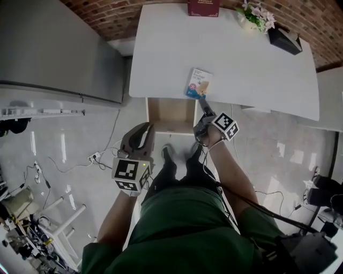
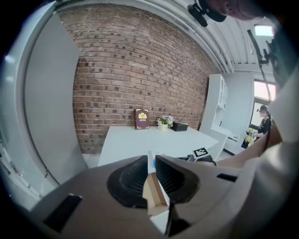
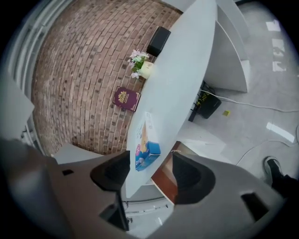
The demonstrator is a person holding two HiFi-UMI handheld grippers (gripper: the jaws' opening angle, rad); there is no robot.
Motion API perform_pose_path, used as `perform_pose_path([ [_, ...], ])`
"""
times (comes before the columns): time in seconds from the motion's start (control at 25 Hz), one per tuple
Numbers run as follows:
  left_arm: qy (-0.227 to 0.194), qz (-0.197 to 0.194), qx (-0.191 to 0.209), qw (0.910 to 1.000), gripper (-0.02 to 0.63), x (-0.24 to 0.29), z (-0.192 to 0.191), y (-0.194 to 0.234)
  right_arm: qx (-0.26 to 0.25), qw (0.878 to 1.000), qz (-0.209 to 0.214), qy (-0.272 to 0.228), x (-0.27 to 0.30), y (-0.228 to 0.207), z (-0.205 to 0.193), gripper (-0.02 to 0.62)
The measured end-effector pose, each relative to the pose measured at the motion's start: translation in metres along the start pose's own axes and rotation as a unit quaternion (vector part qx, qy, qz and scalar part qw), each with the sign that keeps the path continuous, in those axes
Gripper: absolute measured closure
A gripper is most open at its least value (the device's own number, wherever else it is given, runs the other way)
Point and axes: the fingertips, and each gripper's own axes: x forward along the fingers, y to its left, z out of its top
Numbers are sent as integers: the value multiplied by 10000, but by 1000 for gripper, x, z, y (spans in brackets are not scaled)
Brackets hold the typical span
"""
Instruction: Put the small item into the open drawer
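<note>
Just beyond the wide-open right gripper (image 1: 203, 101), small packet (image 1: 199, 83) at the table (image 1: 241, 64) edge.

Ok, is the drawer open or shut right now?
Open. The drawer sticks out from under the table, its bare wooden bottom showing from above; the small box lies on the table.

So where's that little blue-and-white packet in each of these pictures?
Head view: packet at the near edge of the white table.
Left gripper view: packet low centre, a sliver between the left tongs.
Right gripper view: packet centre, just above the right tongs.
Shared landmark: dark red book against the brick wall.
</note>
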Motion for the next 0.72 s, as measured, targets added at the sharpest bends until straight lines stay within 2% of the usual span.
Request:
perform_pose_path([
  [0.32,62,244,70,9997,558,-12,-15,12,672,9970,33,-370,27,-11,9,312],
  [0.4,94,247,47,9996,558,-13,-18,13,672,9972,9,-339,29,-12,7,341],
  [0.48,112,241,17,9996,558,-13,-20,13,639,9974,-22,-323,28,-14,5,399],
  [0.72,115,96,48,9999,558,-8,-18,3,613,9976,21,-333,14,-18,4,416],
])
